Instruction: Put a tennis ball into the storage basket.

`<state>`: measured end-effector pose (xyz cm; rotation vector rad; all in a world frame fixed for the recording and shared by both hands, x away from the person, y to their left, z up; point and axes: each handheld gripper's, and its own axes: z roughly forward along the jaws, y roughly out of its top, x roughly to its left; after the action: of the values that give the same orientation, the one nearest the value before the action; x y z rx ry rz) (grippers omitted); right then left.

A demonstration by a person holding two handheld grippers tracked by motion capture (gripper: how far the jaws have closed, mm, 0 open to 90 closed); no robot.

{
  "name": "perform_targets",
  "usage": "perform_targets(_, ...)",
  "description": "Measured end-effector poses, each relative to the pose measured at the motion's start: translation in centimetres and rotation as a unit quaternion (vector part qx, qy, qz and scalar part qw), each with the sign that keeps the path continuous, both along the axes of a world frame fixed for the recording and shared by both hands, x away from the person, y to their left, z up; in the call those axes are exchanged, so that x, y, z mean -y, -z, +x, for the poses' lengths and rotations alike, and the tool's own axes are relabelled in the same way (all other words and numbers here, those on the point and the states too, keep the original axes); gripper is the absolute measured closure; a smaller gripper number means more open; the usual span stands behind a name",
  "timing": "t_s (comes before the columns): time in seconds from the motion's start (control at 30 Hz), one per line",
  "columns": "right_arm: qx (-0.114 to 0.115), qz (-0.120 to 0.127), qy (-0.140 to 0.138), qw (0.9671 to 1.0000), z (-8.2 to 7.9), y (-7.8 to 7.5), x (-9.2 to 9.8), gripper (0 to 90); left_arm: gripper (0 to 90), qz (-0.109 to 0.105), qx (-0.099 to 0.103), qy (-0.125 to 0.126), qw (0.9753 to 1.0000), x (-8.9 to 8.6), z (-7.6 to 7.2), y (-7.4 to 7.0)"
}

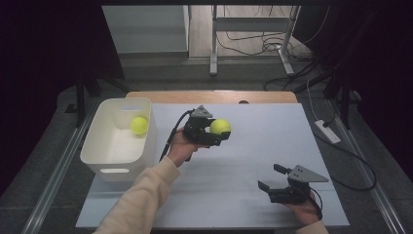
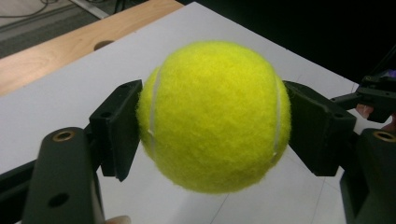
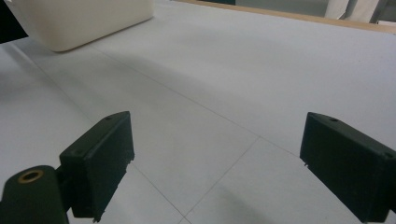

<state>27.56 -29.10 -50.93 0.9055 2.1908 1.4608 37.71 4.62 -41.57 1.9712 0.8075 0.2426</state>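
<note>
Fuzzy yellow tennis ball [image 2: 214,116] sits clamped in left claw [image 1: 220,132] above smooth table [image 1: 272,141].

— From where do we look in the high view?
— From above our side, forward and down on the pale grey table top [image 1: 253,146], floor beyond.
— And the left gripper view?
— Very near, along its black jaws at a fuzzy yellow-green tennis ball [image 2: 212,114], facing the table's wooden edge [image 2: 70,56].
— The right gripper view?
— Low over the table, toward the white plastic bin [image 3: 79,21]. High view shares that bin [image 1: 100,146].
</note>
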Motion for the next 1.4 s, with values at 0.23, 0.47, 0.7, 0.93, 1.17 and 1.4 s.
perform_targets(0.23,0.000,-0.001,0.000,1.0000,0.0,0.0,0.0,10.0,26.5,-0.008,0.007,-0.001,0.9999,-0.7,-0.5,-0.8)
perform_targets(0.47,-0.001,-0.002,-0.001,1.0000,0.0,0.0,0.0,10.0,26.5,-0.013,0.012,-0.008,0.9998,-1.4,-0.6,-1.2)
perform_targets(0.7,0.000,-0.003,-0.001,1.0000,0.0,0.0,-0.1,10.0,26.5,-0.017,0.018,-0.010,0.9997,-1.9,-0.8,-1.7)
perform_targets(0.93,-0.001,-0.003,0.000,1.0000,0.0,0.0,-0.1,9.9,26.5,-0.017,0.023,-0.018,0.9994,-2.4,-1.1,-2.1)
perform_targets(1.17,0.000,-0.004,0.000,1.0000,0.0,0.0,-0.1,10.0,26.5,-0.022,0.028,-0.023,0.9991,-3.2,-1.3,-2.6)
perform_targets(1.4,0.001,-0.004,0.001,1.0000,0.0,0.0,-0.1,10.0,26.5,-0.027,0.033,-0.031,0.9986,-4.1,-1.5,-3.1)
